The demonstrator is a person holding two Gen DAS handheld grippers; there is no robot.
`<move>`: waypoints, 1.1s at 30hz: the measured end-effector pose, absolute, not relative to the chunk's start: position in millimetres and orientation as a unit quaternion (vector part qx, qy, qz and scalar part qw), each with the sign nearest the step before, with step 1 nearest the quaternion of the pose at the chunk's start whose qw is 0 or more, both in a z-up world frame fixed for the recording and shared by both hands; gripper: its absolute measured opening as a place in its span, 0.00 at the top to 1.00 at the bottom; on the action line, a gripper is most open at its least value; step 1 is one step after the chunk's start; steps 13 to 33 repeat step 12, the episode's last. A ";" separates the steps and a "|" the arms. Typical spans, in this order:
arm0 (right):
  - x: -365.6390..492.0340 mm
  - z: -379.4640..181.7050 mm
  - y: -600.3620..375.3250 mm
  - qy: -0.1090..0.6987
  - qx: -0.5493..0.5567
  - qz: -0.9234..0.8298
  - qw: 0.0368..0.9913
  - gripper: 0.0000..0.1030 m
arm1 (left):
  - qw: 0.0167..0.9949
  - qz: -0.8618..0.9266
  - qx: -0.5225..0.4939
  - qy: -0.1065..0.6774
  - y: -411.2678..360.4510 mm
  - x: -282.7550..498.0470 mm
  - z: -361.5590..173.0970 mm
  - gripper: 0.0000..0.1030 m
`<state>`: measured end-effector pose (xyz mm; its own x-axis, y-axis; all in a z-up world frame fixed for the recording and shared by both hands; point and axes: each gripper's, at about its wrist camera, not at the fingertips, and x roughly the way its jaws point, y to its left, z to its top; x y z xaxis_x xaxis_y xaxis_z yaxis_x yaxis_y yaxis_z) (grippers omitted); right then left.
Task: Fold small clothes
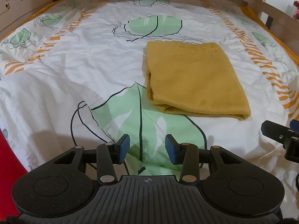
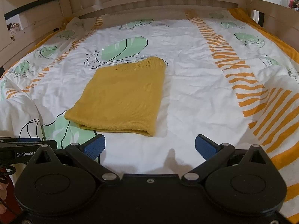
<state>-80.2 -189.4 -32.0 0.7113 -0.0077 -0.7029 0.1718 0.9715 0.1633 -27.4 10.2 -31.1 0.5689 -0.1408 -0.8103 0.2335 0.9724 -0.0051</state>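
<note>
A wooden-framed bed [image 2: 168, 1] carries a white leaf-printed, orange-striped duvet [image 2: 196, 97]; a folded mustard knit garment [image 2: 123, 95] lies at its centre, toward nine o'clock.

Both grippers' fingers [image 1: 123, 148] apart, empty

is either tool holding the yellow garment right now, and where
Nothing is held. Left tool and right tool are open, short of the folded yellow garment.

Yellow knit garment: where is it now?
The yellow knit garment lies folded on the bedspread, right of centre in the left wrist view, its near-left corner over a green leaf print.
</note>
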 end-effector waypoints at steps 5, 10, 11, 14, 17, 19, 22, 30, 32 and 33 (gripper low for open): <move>-77.0 -32.5 -189.4 0.381 0.113 -0.048 0.916 0.01 | 0.883 -0.107 0.052 0.454 9.2 -25.2 -31.1 0.61; -74.5 -33.9 -190.3 0.386 0.117 -0.048 0.914 0.01 | 0.883 -0.109 0.053 0.454 8.4 -24.5 -31.0 0.61; -74.1 -34.0 -190.1 0.387 0.118 -0.048 0.913 0.01 | 0.882 -0.109 0.053 0.455 8.3 -24.0 -31.1 0.61; -73.6 -34.0 -189.9 0.387 0.118 -0.048 0.913 0.01 | 0.882 -0.109 0.053 0.455 8.2 -23.5 -31.0 0.61; -73.6 -34.0 -189.9 0.387 0.118 -0.048 0.913 0.01 | 0.882 -0.109 0.053 0.455 8.2 -23.5 -31.0 0.61; -73.6 -34.0 -189.9 0.387 0.118 -0.048 0.913 0.01 | 0.882 -0.109 0.053 0.455 8.2 -23.5 -31.0 0.61; -73.6 -34.0 -189.9 0.387 0.118 -0.048 0.913 0.01 | 0.882 -0.109 0.053 0.455 8.2 -23.5 -31.0 0.61; -73.6 -34.0 -189.9 0.387 0.118 -0.048 0.913 0.01 | 0.882 -0.109 0.053 0.455 8.2 -23.5 -31.0 0.61; -73.6 -34.0 -189.9 0.387 0.118 -0.048 0.913 0.01 | 0.882 -0.109 0.053 0.455 8.2 -23.5 -31.0 0.61; -73.6 -34.0 -189.9 0.387 0.118 -0.048 0.913 0.01 | 0.882 -0.109 0.053 0.455 8.2 -23.5 -31.0 0.61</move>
